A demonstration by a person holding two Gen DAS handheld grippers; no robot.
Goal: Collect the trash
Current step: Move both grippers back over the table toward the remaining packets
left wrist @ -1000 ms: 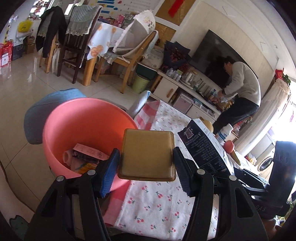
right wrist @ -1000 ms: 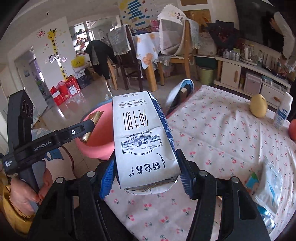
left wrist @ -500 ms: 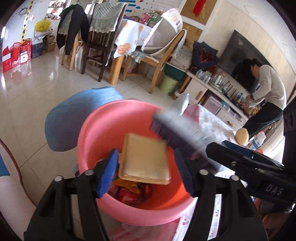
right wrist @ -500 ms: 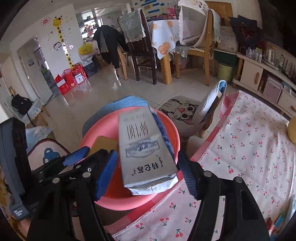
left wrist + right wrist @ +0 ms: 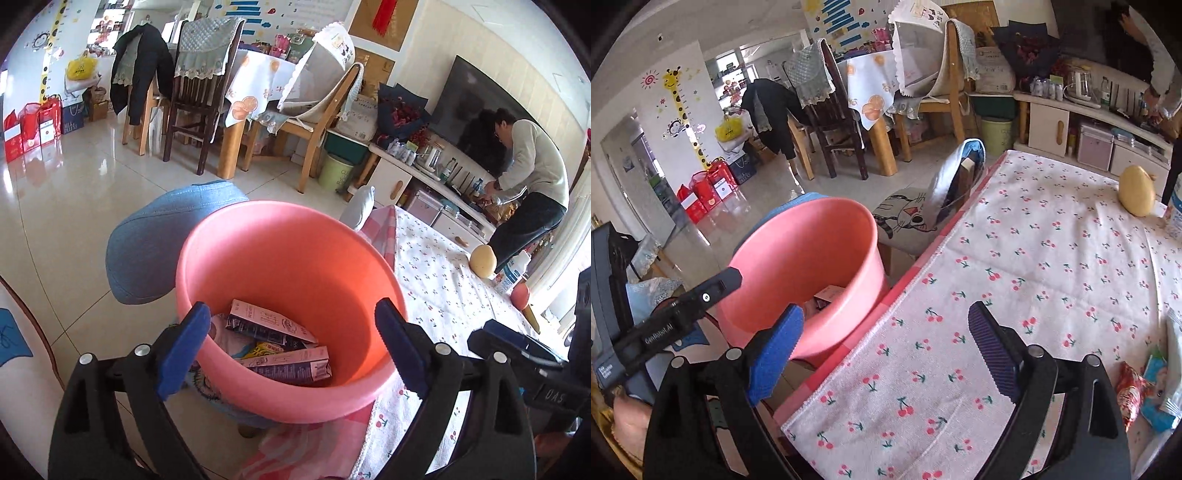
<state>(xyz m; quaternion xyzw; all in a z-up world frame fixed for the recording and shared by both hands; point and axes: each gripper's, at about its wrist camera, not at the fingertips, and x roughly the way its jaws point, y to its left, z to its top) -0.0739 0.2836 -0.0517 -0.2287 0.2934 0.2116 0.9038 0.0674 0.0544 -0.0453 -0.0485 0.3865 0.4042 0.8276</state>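
A pink bucket stands beside the table and holds several cartons and wrappers. My left gripper hangs over its mouth, jaws opening, nothing between them. My right gripper hovers over the edge of the cherry-print tablecloth, jaws also opening and empty. The pink bucket sits just to its left, and the left gripper's body shows at the left edge. Loose wrappers lie on the cloth at the lower right.
A yellow fruit and a white bottle stand at the table's far end. A blue stool and a cat-print chair flank the bucket. A person bends over the TV cabinet. Dining chairs stand behind.
Both grippers opened. The tan flat packet left the left jaws and the milk carton left the right jaws; both are gone from the jaws. The left gripper moved over the bucket.
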